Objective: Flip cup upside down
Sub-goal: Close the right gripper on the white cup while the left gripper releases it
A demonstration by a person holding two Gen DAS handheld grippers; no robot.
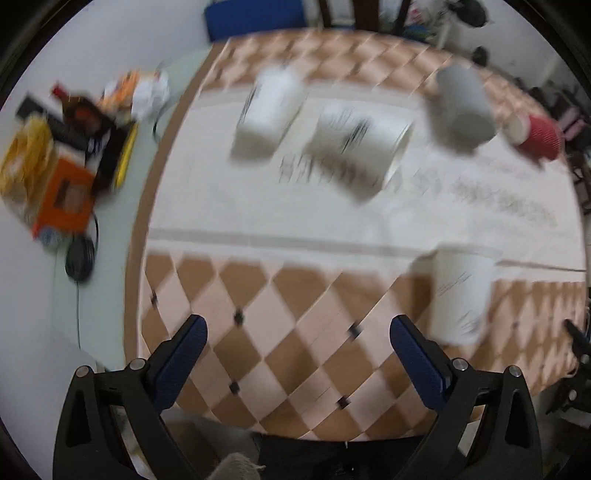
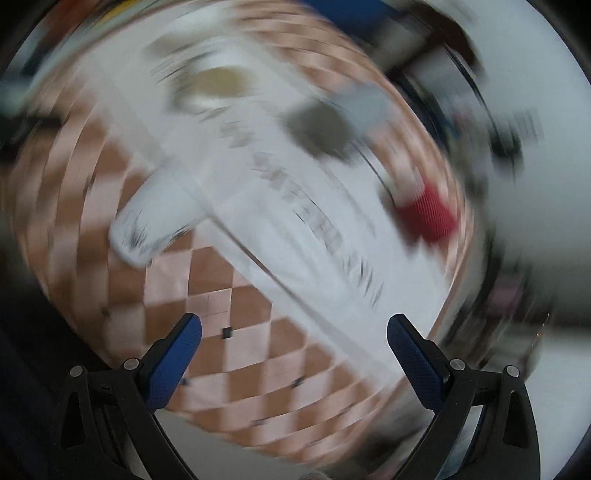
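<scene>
Both views are blurred. The left tool and the right tool gape wide, gripping nothing. The nearest white cup stands on the checkered table, just ahead-right of the left tool

home: tablecloth, chair.

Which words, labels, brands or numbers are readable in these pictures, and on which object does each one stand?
No text can be read; both views are motion-blurred.
White cups: dark markings, too blurred to read.
Cloth on the table: rows of dark print, too blurred to read.
Boxes and packets at the left: any labels are illegible.
Grey cup and red cup: no print discernible.
</scene>
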